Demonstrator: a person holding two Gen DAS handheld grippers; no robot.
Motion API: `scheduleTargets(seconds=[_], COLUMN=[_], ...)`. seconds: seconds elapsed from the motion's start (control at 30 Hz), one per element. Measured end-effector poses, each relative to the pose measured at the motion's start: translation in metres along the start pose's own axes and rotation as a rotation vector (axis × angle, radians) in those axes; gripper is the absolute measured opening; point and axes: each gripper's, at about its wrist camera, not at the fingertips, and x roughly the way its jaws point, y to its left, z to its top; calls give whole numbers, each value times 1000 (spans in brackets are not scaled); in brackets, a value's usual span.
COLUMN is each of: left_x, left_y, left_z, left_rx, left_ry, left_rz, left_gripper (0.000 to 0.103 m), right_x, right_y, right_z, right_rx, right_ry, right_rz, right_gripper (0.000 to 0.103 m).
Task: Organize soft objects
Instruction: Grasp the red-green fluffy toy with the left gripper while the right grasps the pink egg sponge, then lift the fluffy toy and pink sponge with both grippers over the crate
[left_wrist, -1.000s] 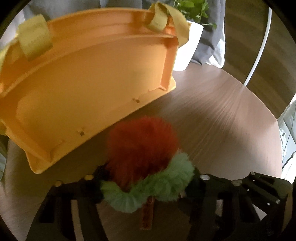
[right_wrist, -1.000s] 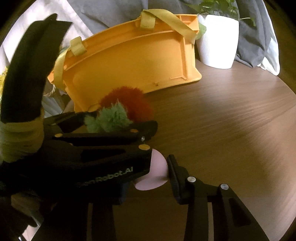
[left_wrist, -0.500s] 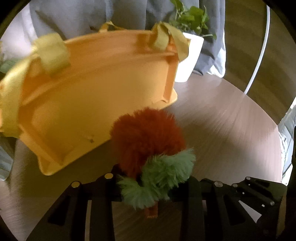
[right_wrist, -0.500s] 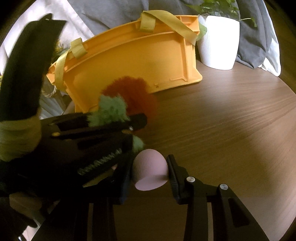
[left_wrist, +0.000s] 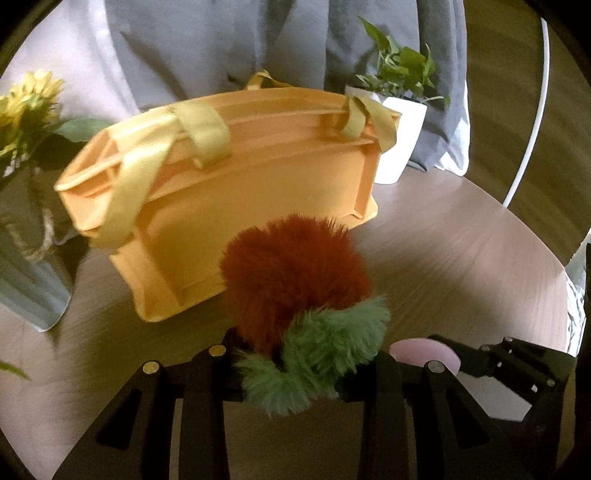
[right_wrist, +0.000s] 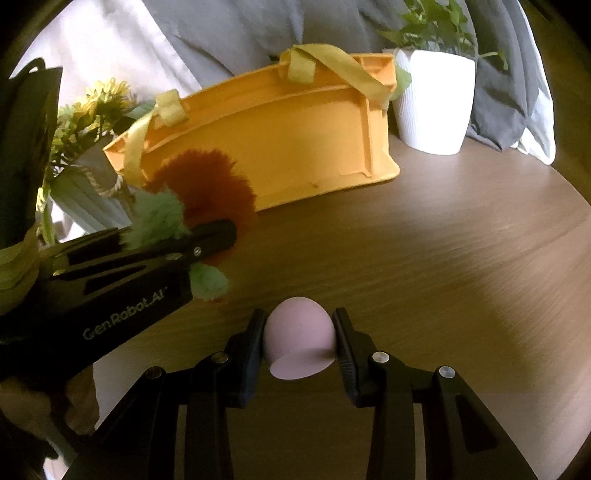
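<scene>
Gripping the furry toy (left_wrist: 295, 295) by its green tuft, the left gripper (left_wrist: 295, 373) is holding it before the orange basket (left_wrist: 258, 177) near the table (left_wrist: 461, 266) edge, apparently for loading. The right gripper (right_wrist: 300, 343) is clenching the pink sponge (right_wrist: 299, 339), likely next.

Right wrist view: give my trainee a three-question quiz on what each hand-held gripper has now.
1. True or false: the right hand-held gripper is shut on the pink sponge.
2. The left hand-held gripper holds: A) white plant pot B) furry orange-and-green toy C) nothing.
3. Fill in: behind the toy stands the orange ____ with yellow straps.

Key: 1 true; 2 B; 3 basket.
</scene>
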Motion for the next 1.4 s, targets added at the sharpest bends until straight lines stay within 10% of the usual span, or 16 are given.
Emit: scheduleTargets(seconds=[1.4], left_x=[-144], left_y=[-65], left_z=[0], left_rx=[-257], left_ry=[-221], left_rz=[238], left_gripper=[32], right_x=[-123], right_y=[-30], right_z=[75], right_rx=[-153], right_ry=[-243], right_rz=[103], right_gripper=[37])
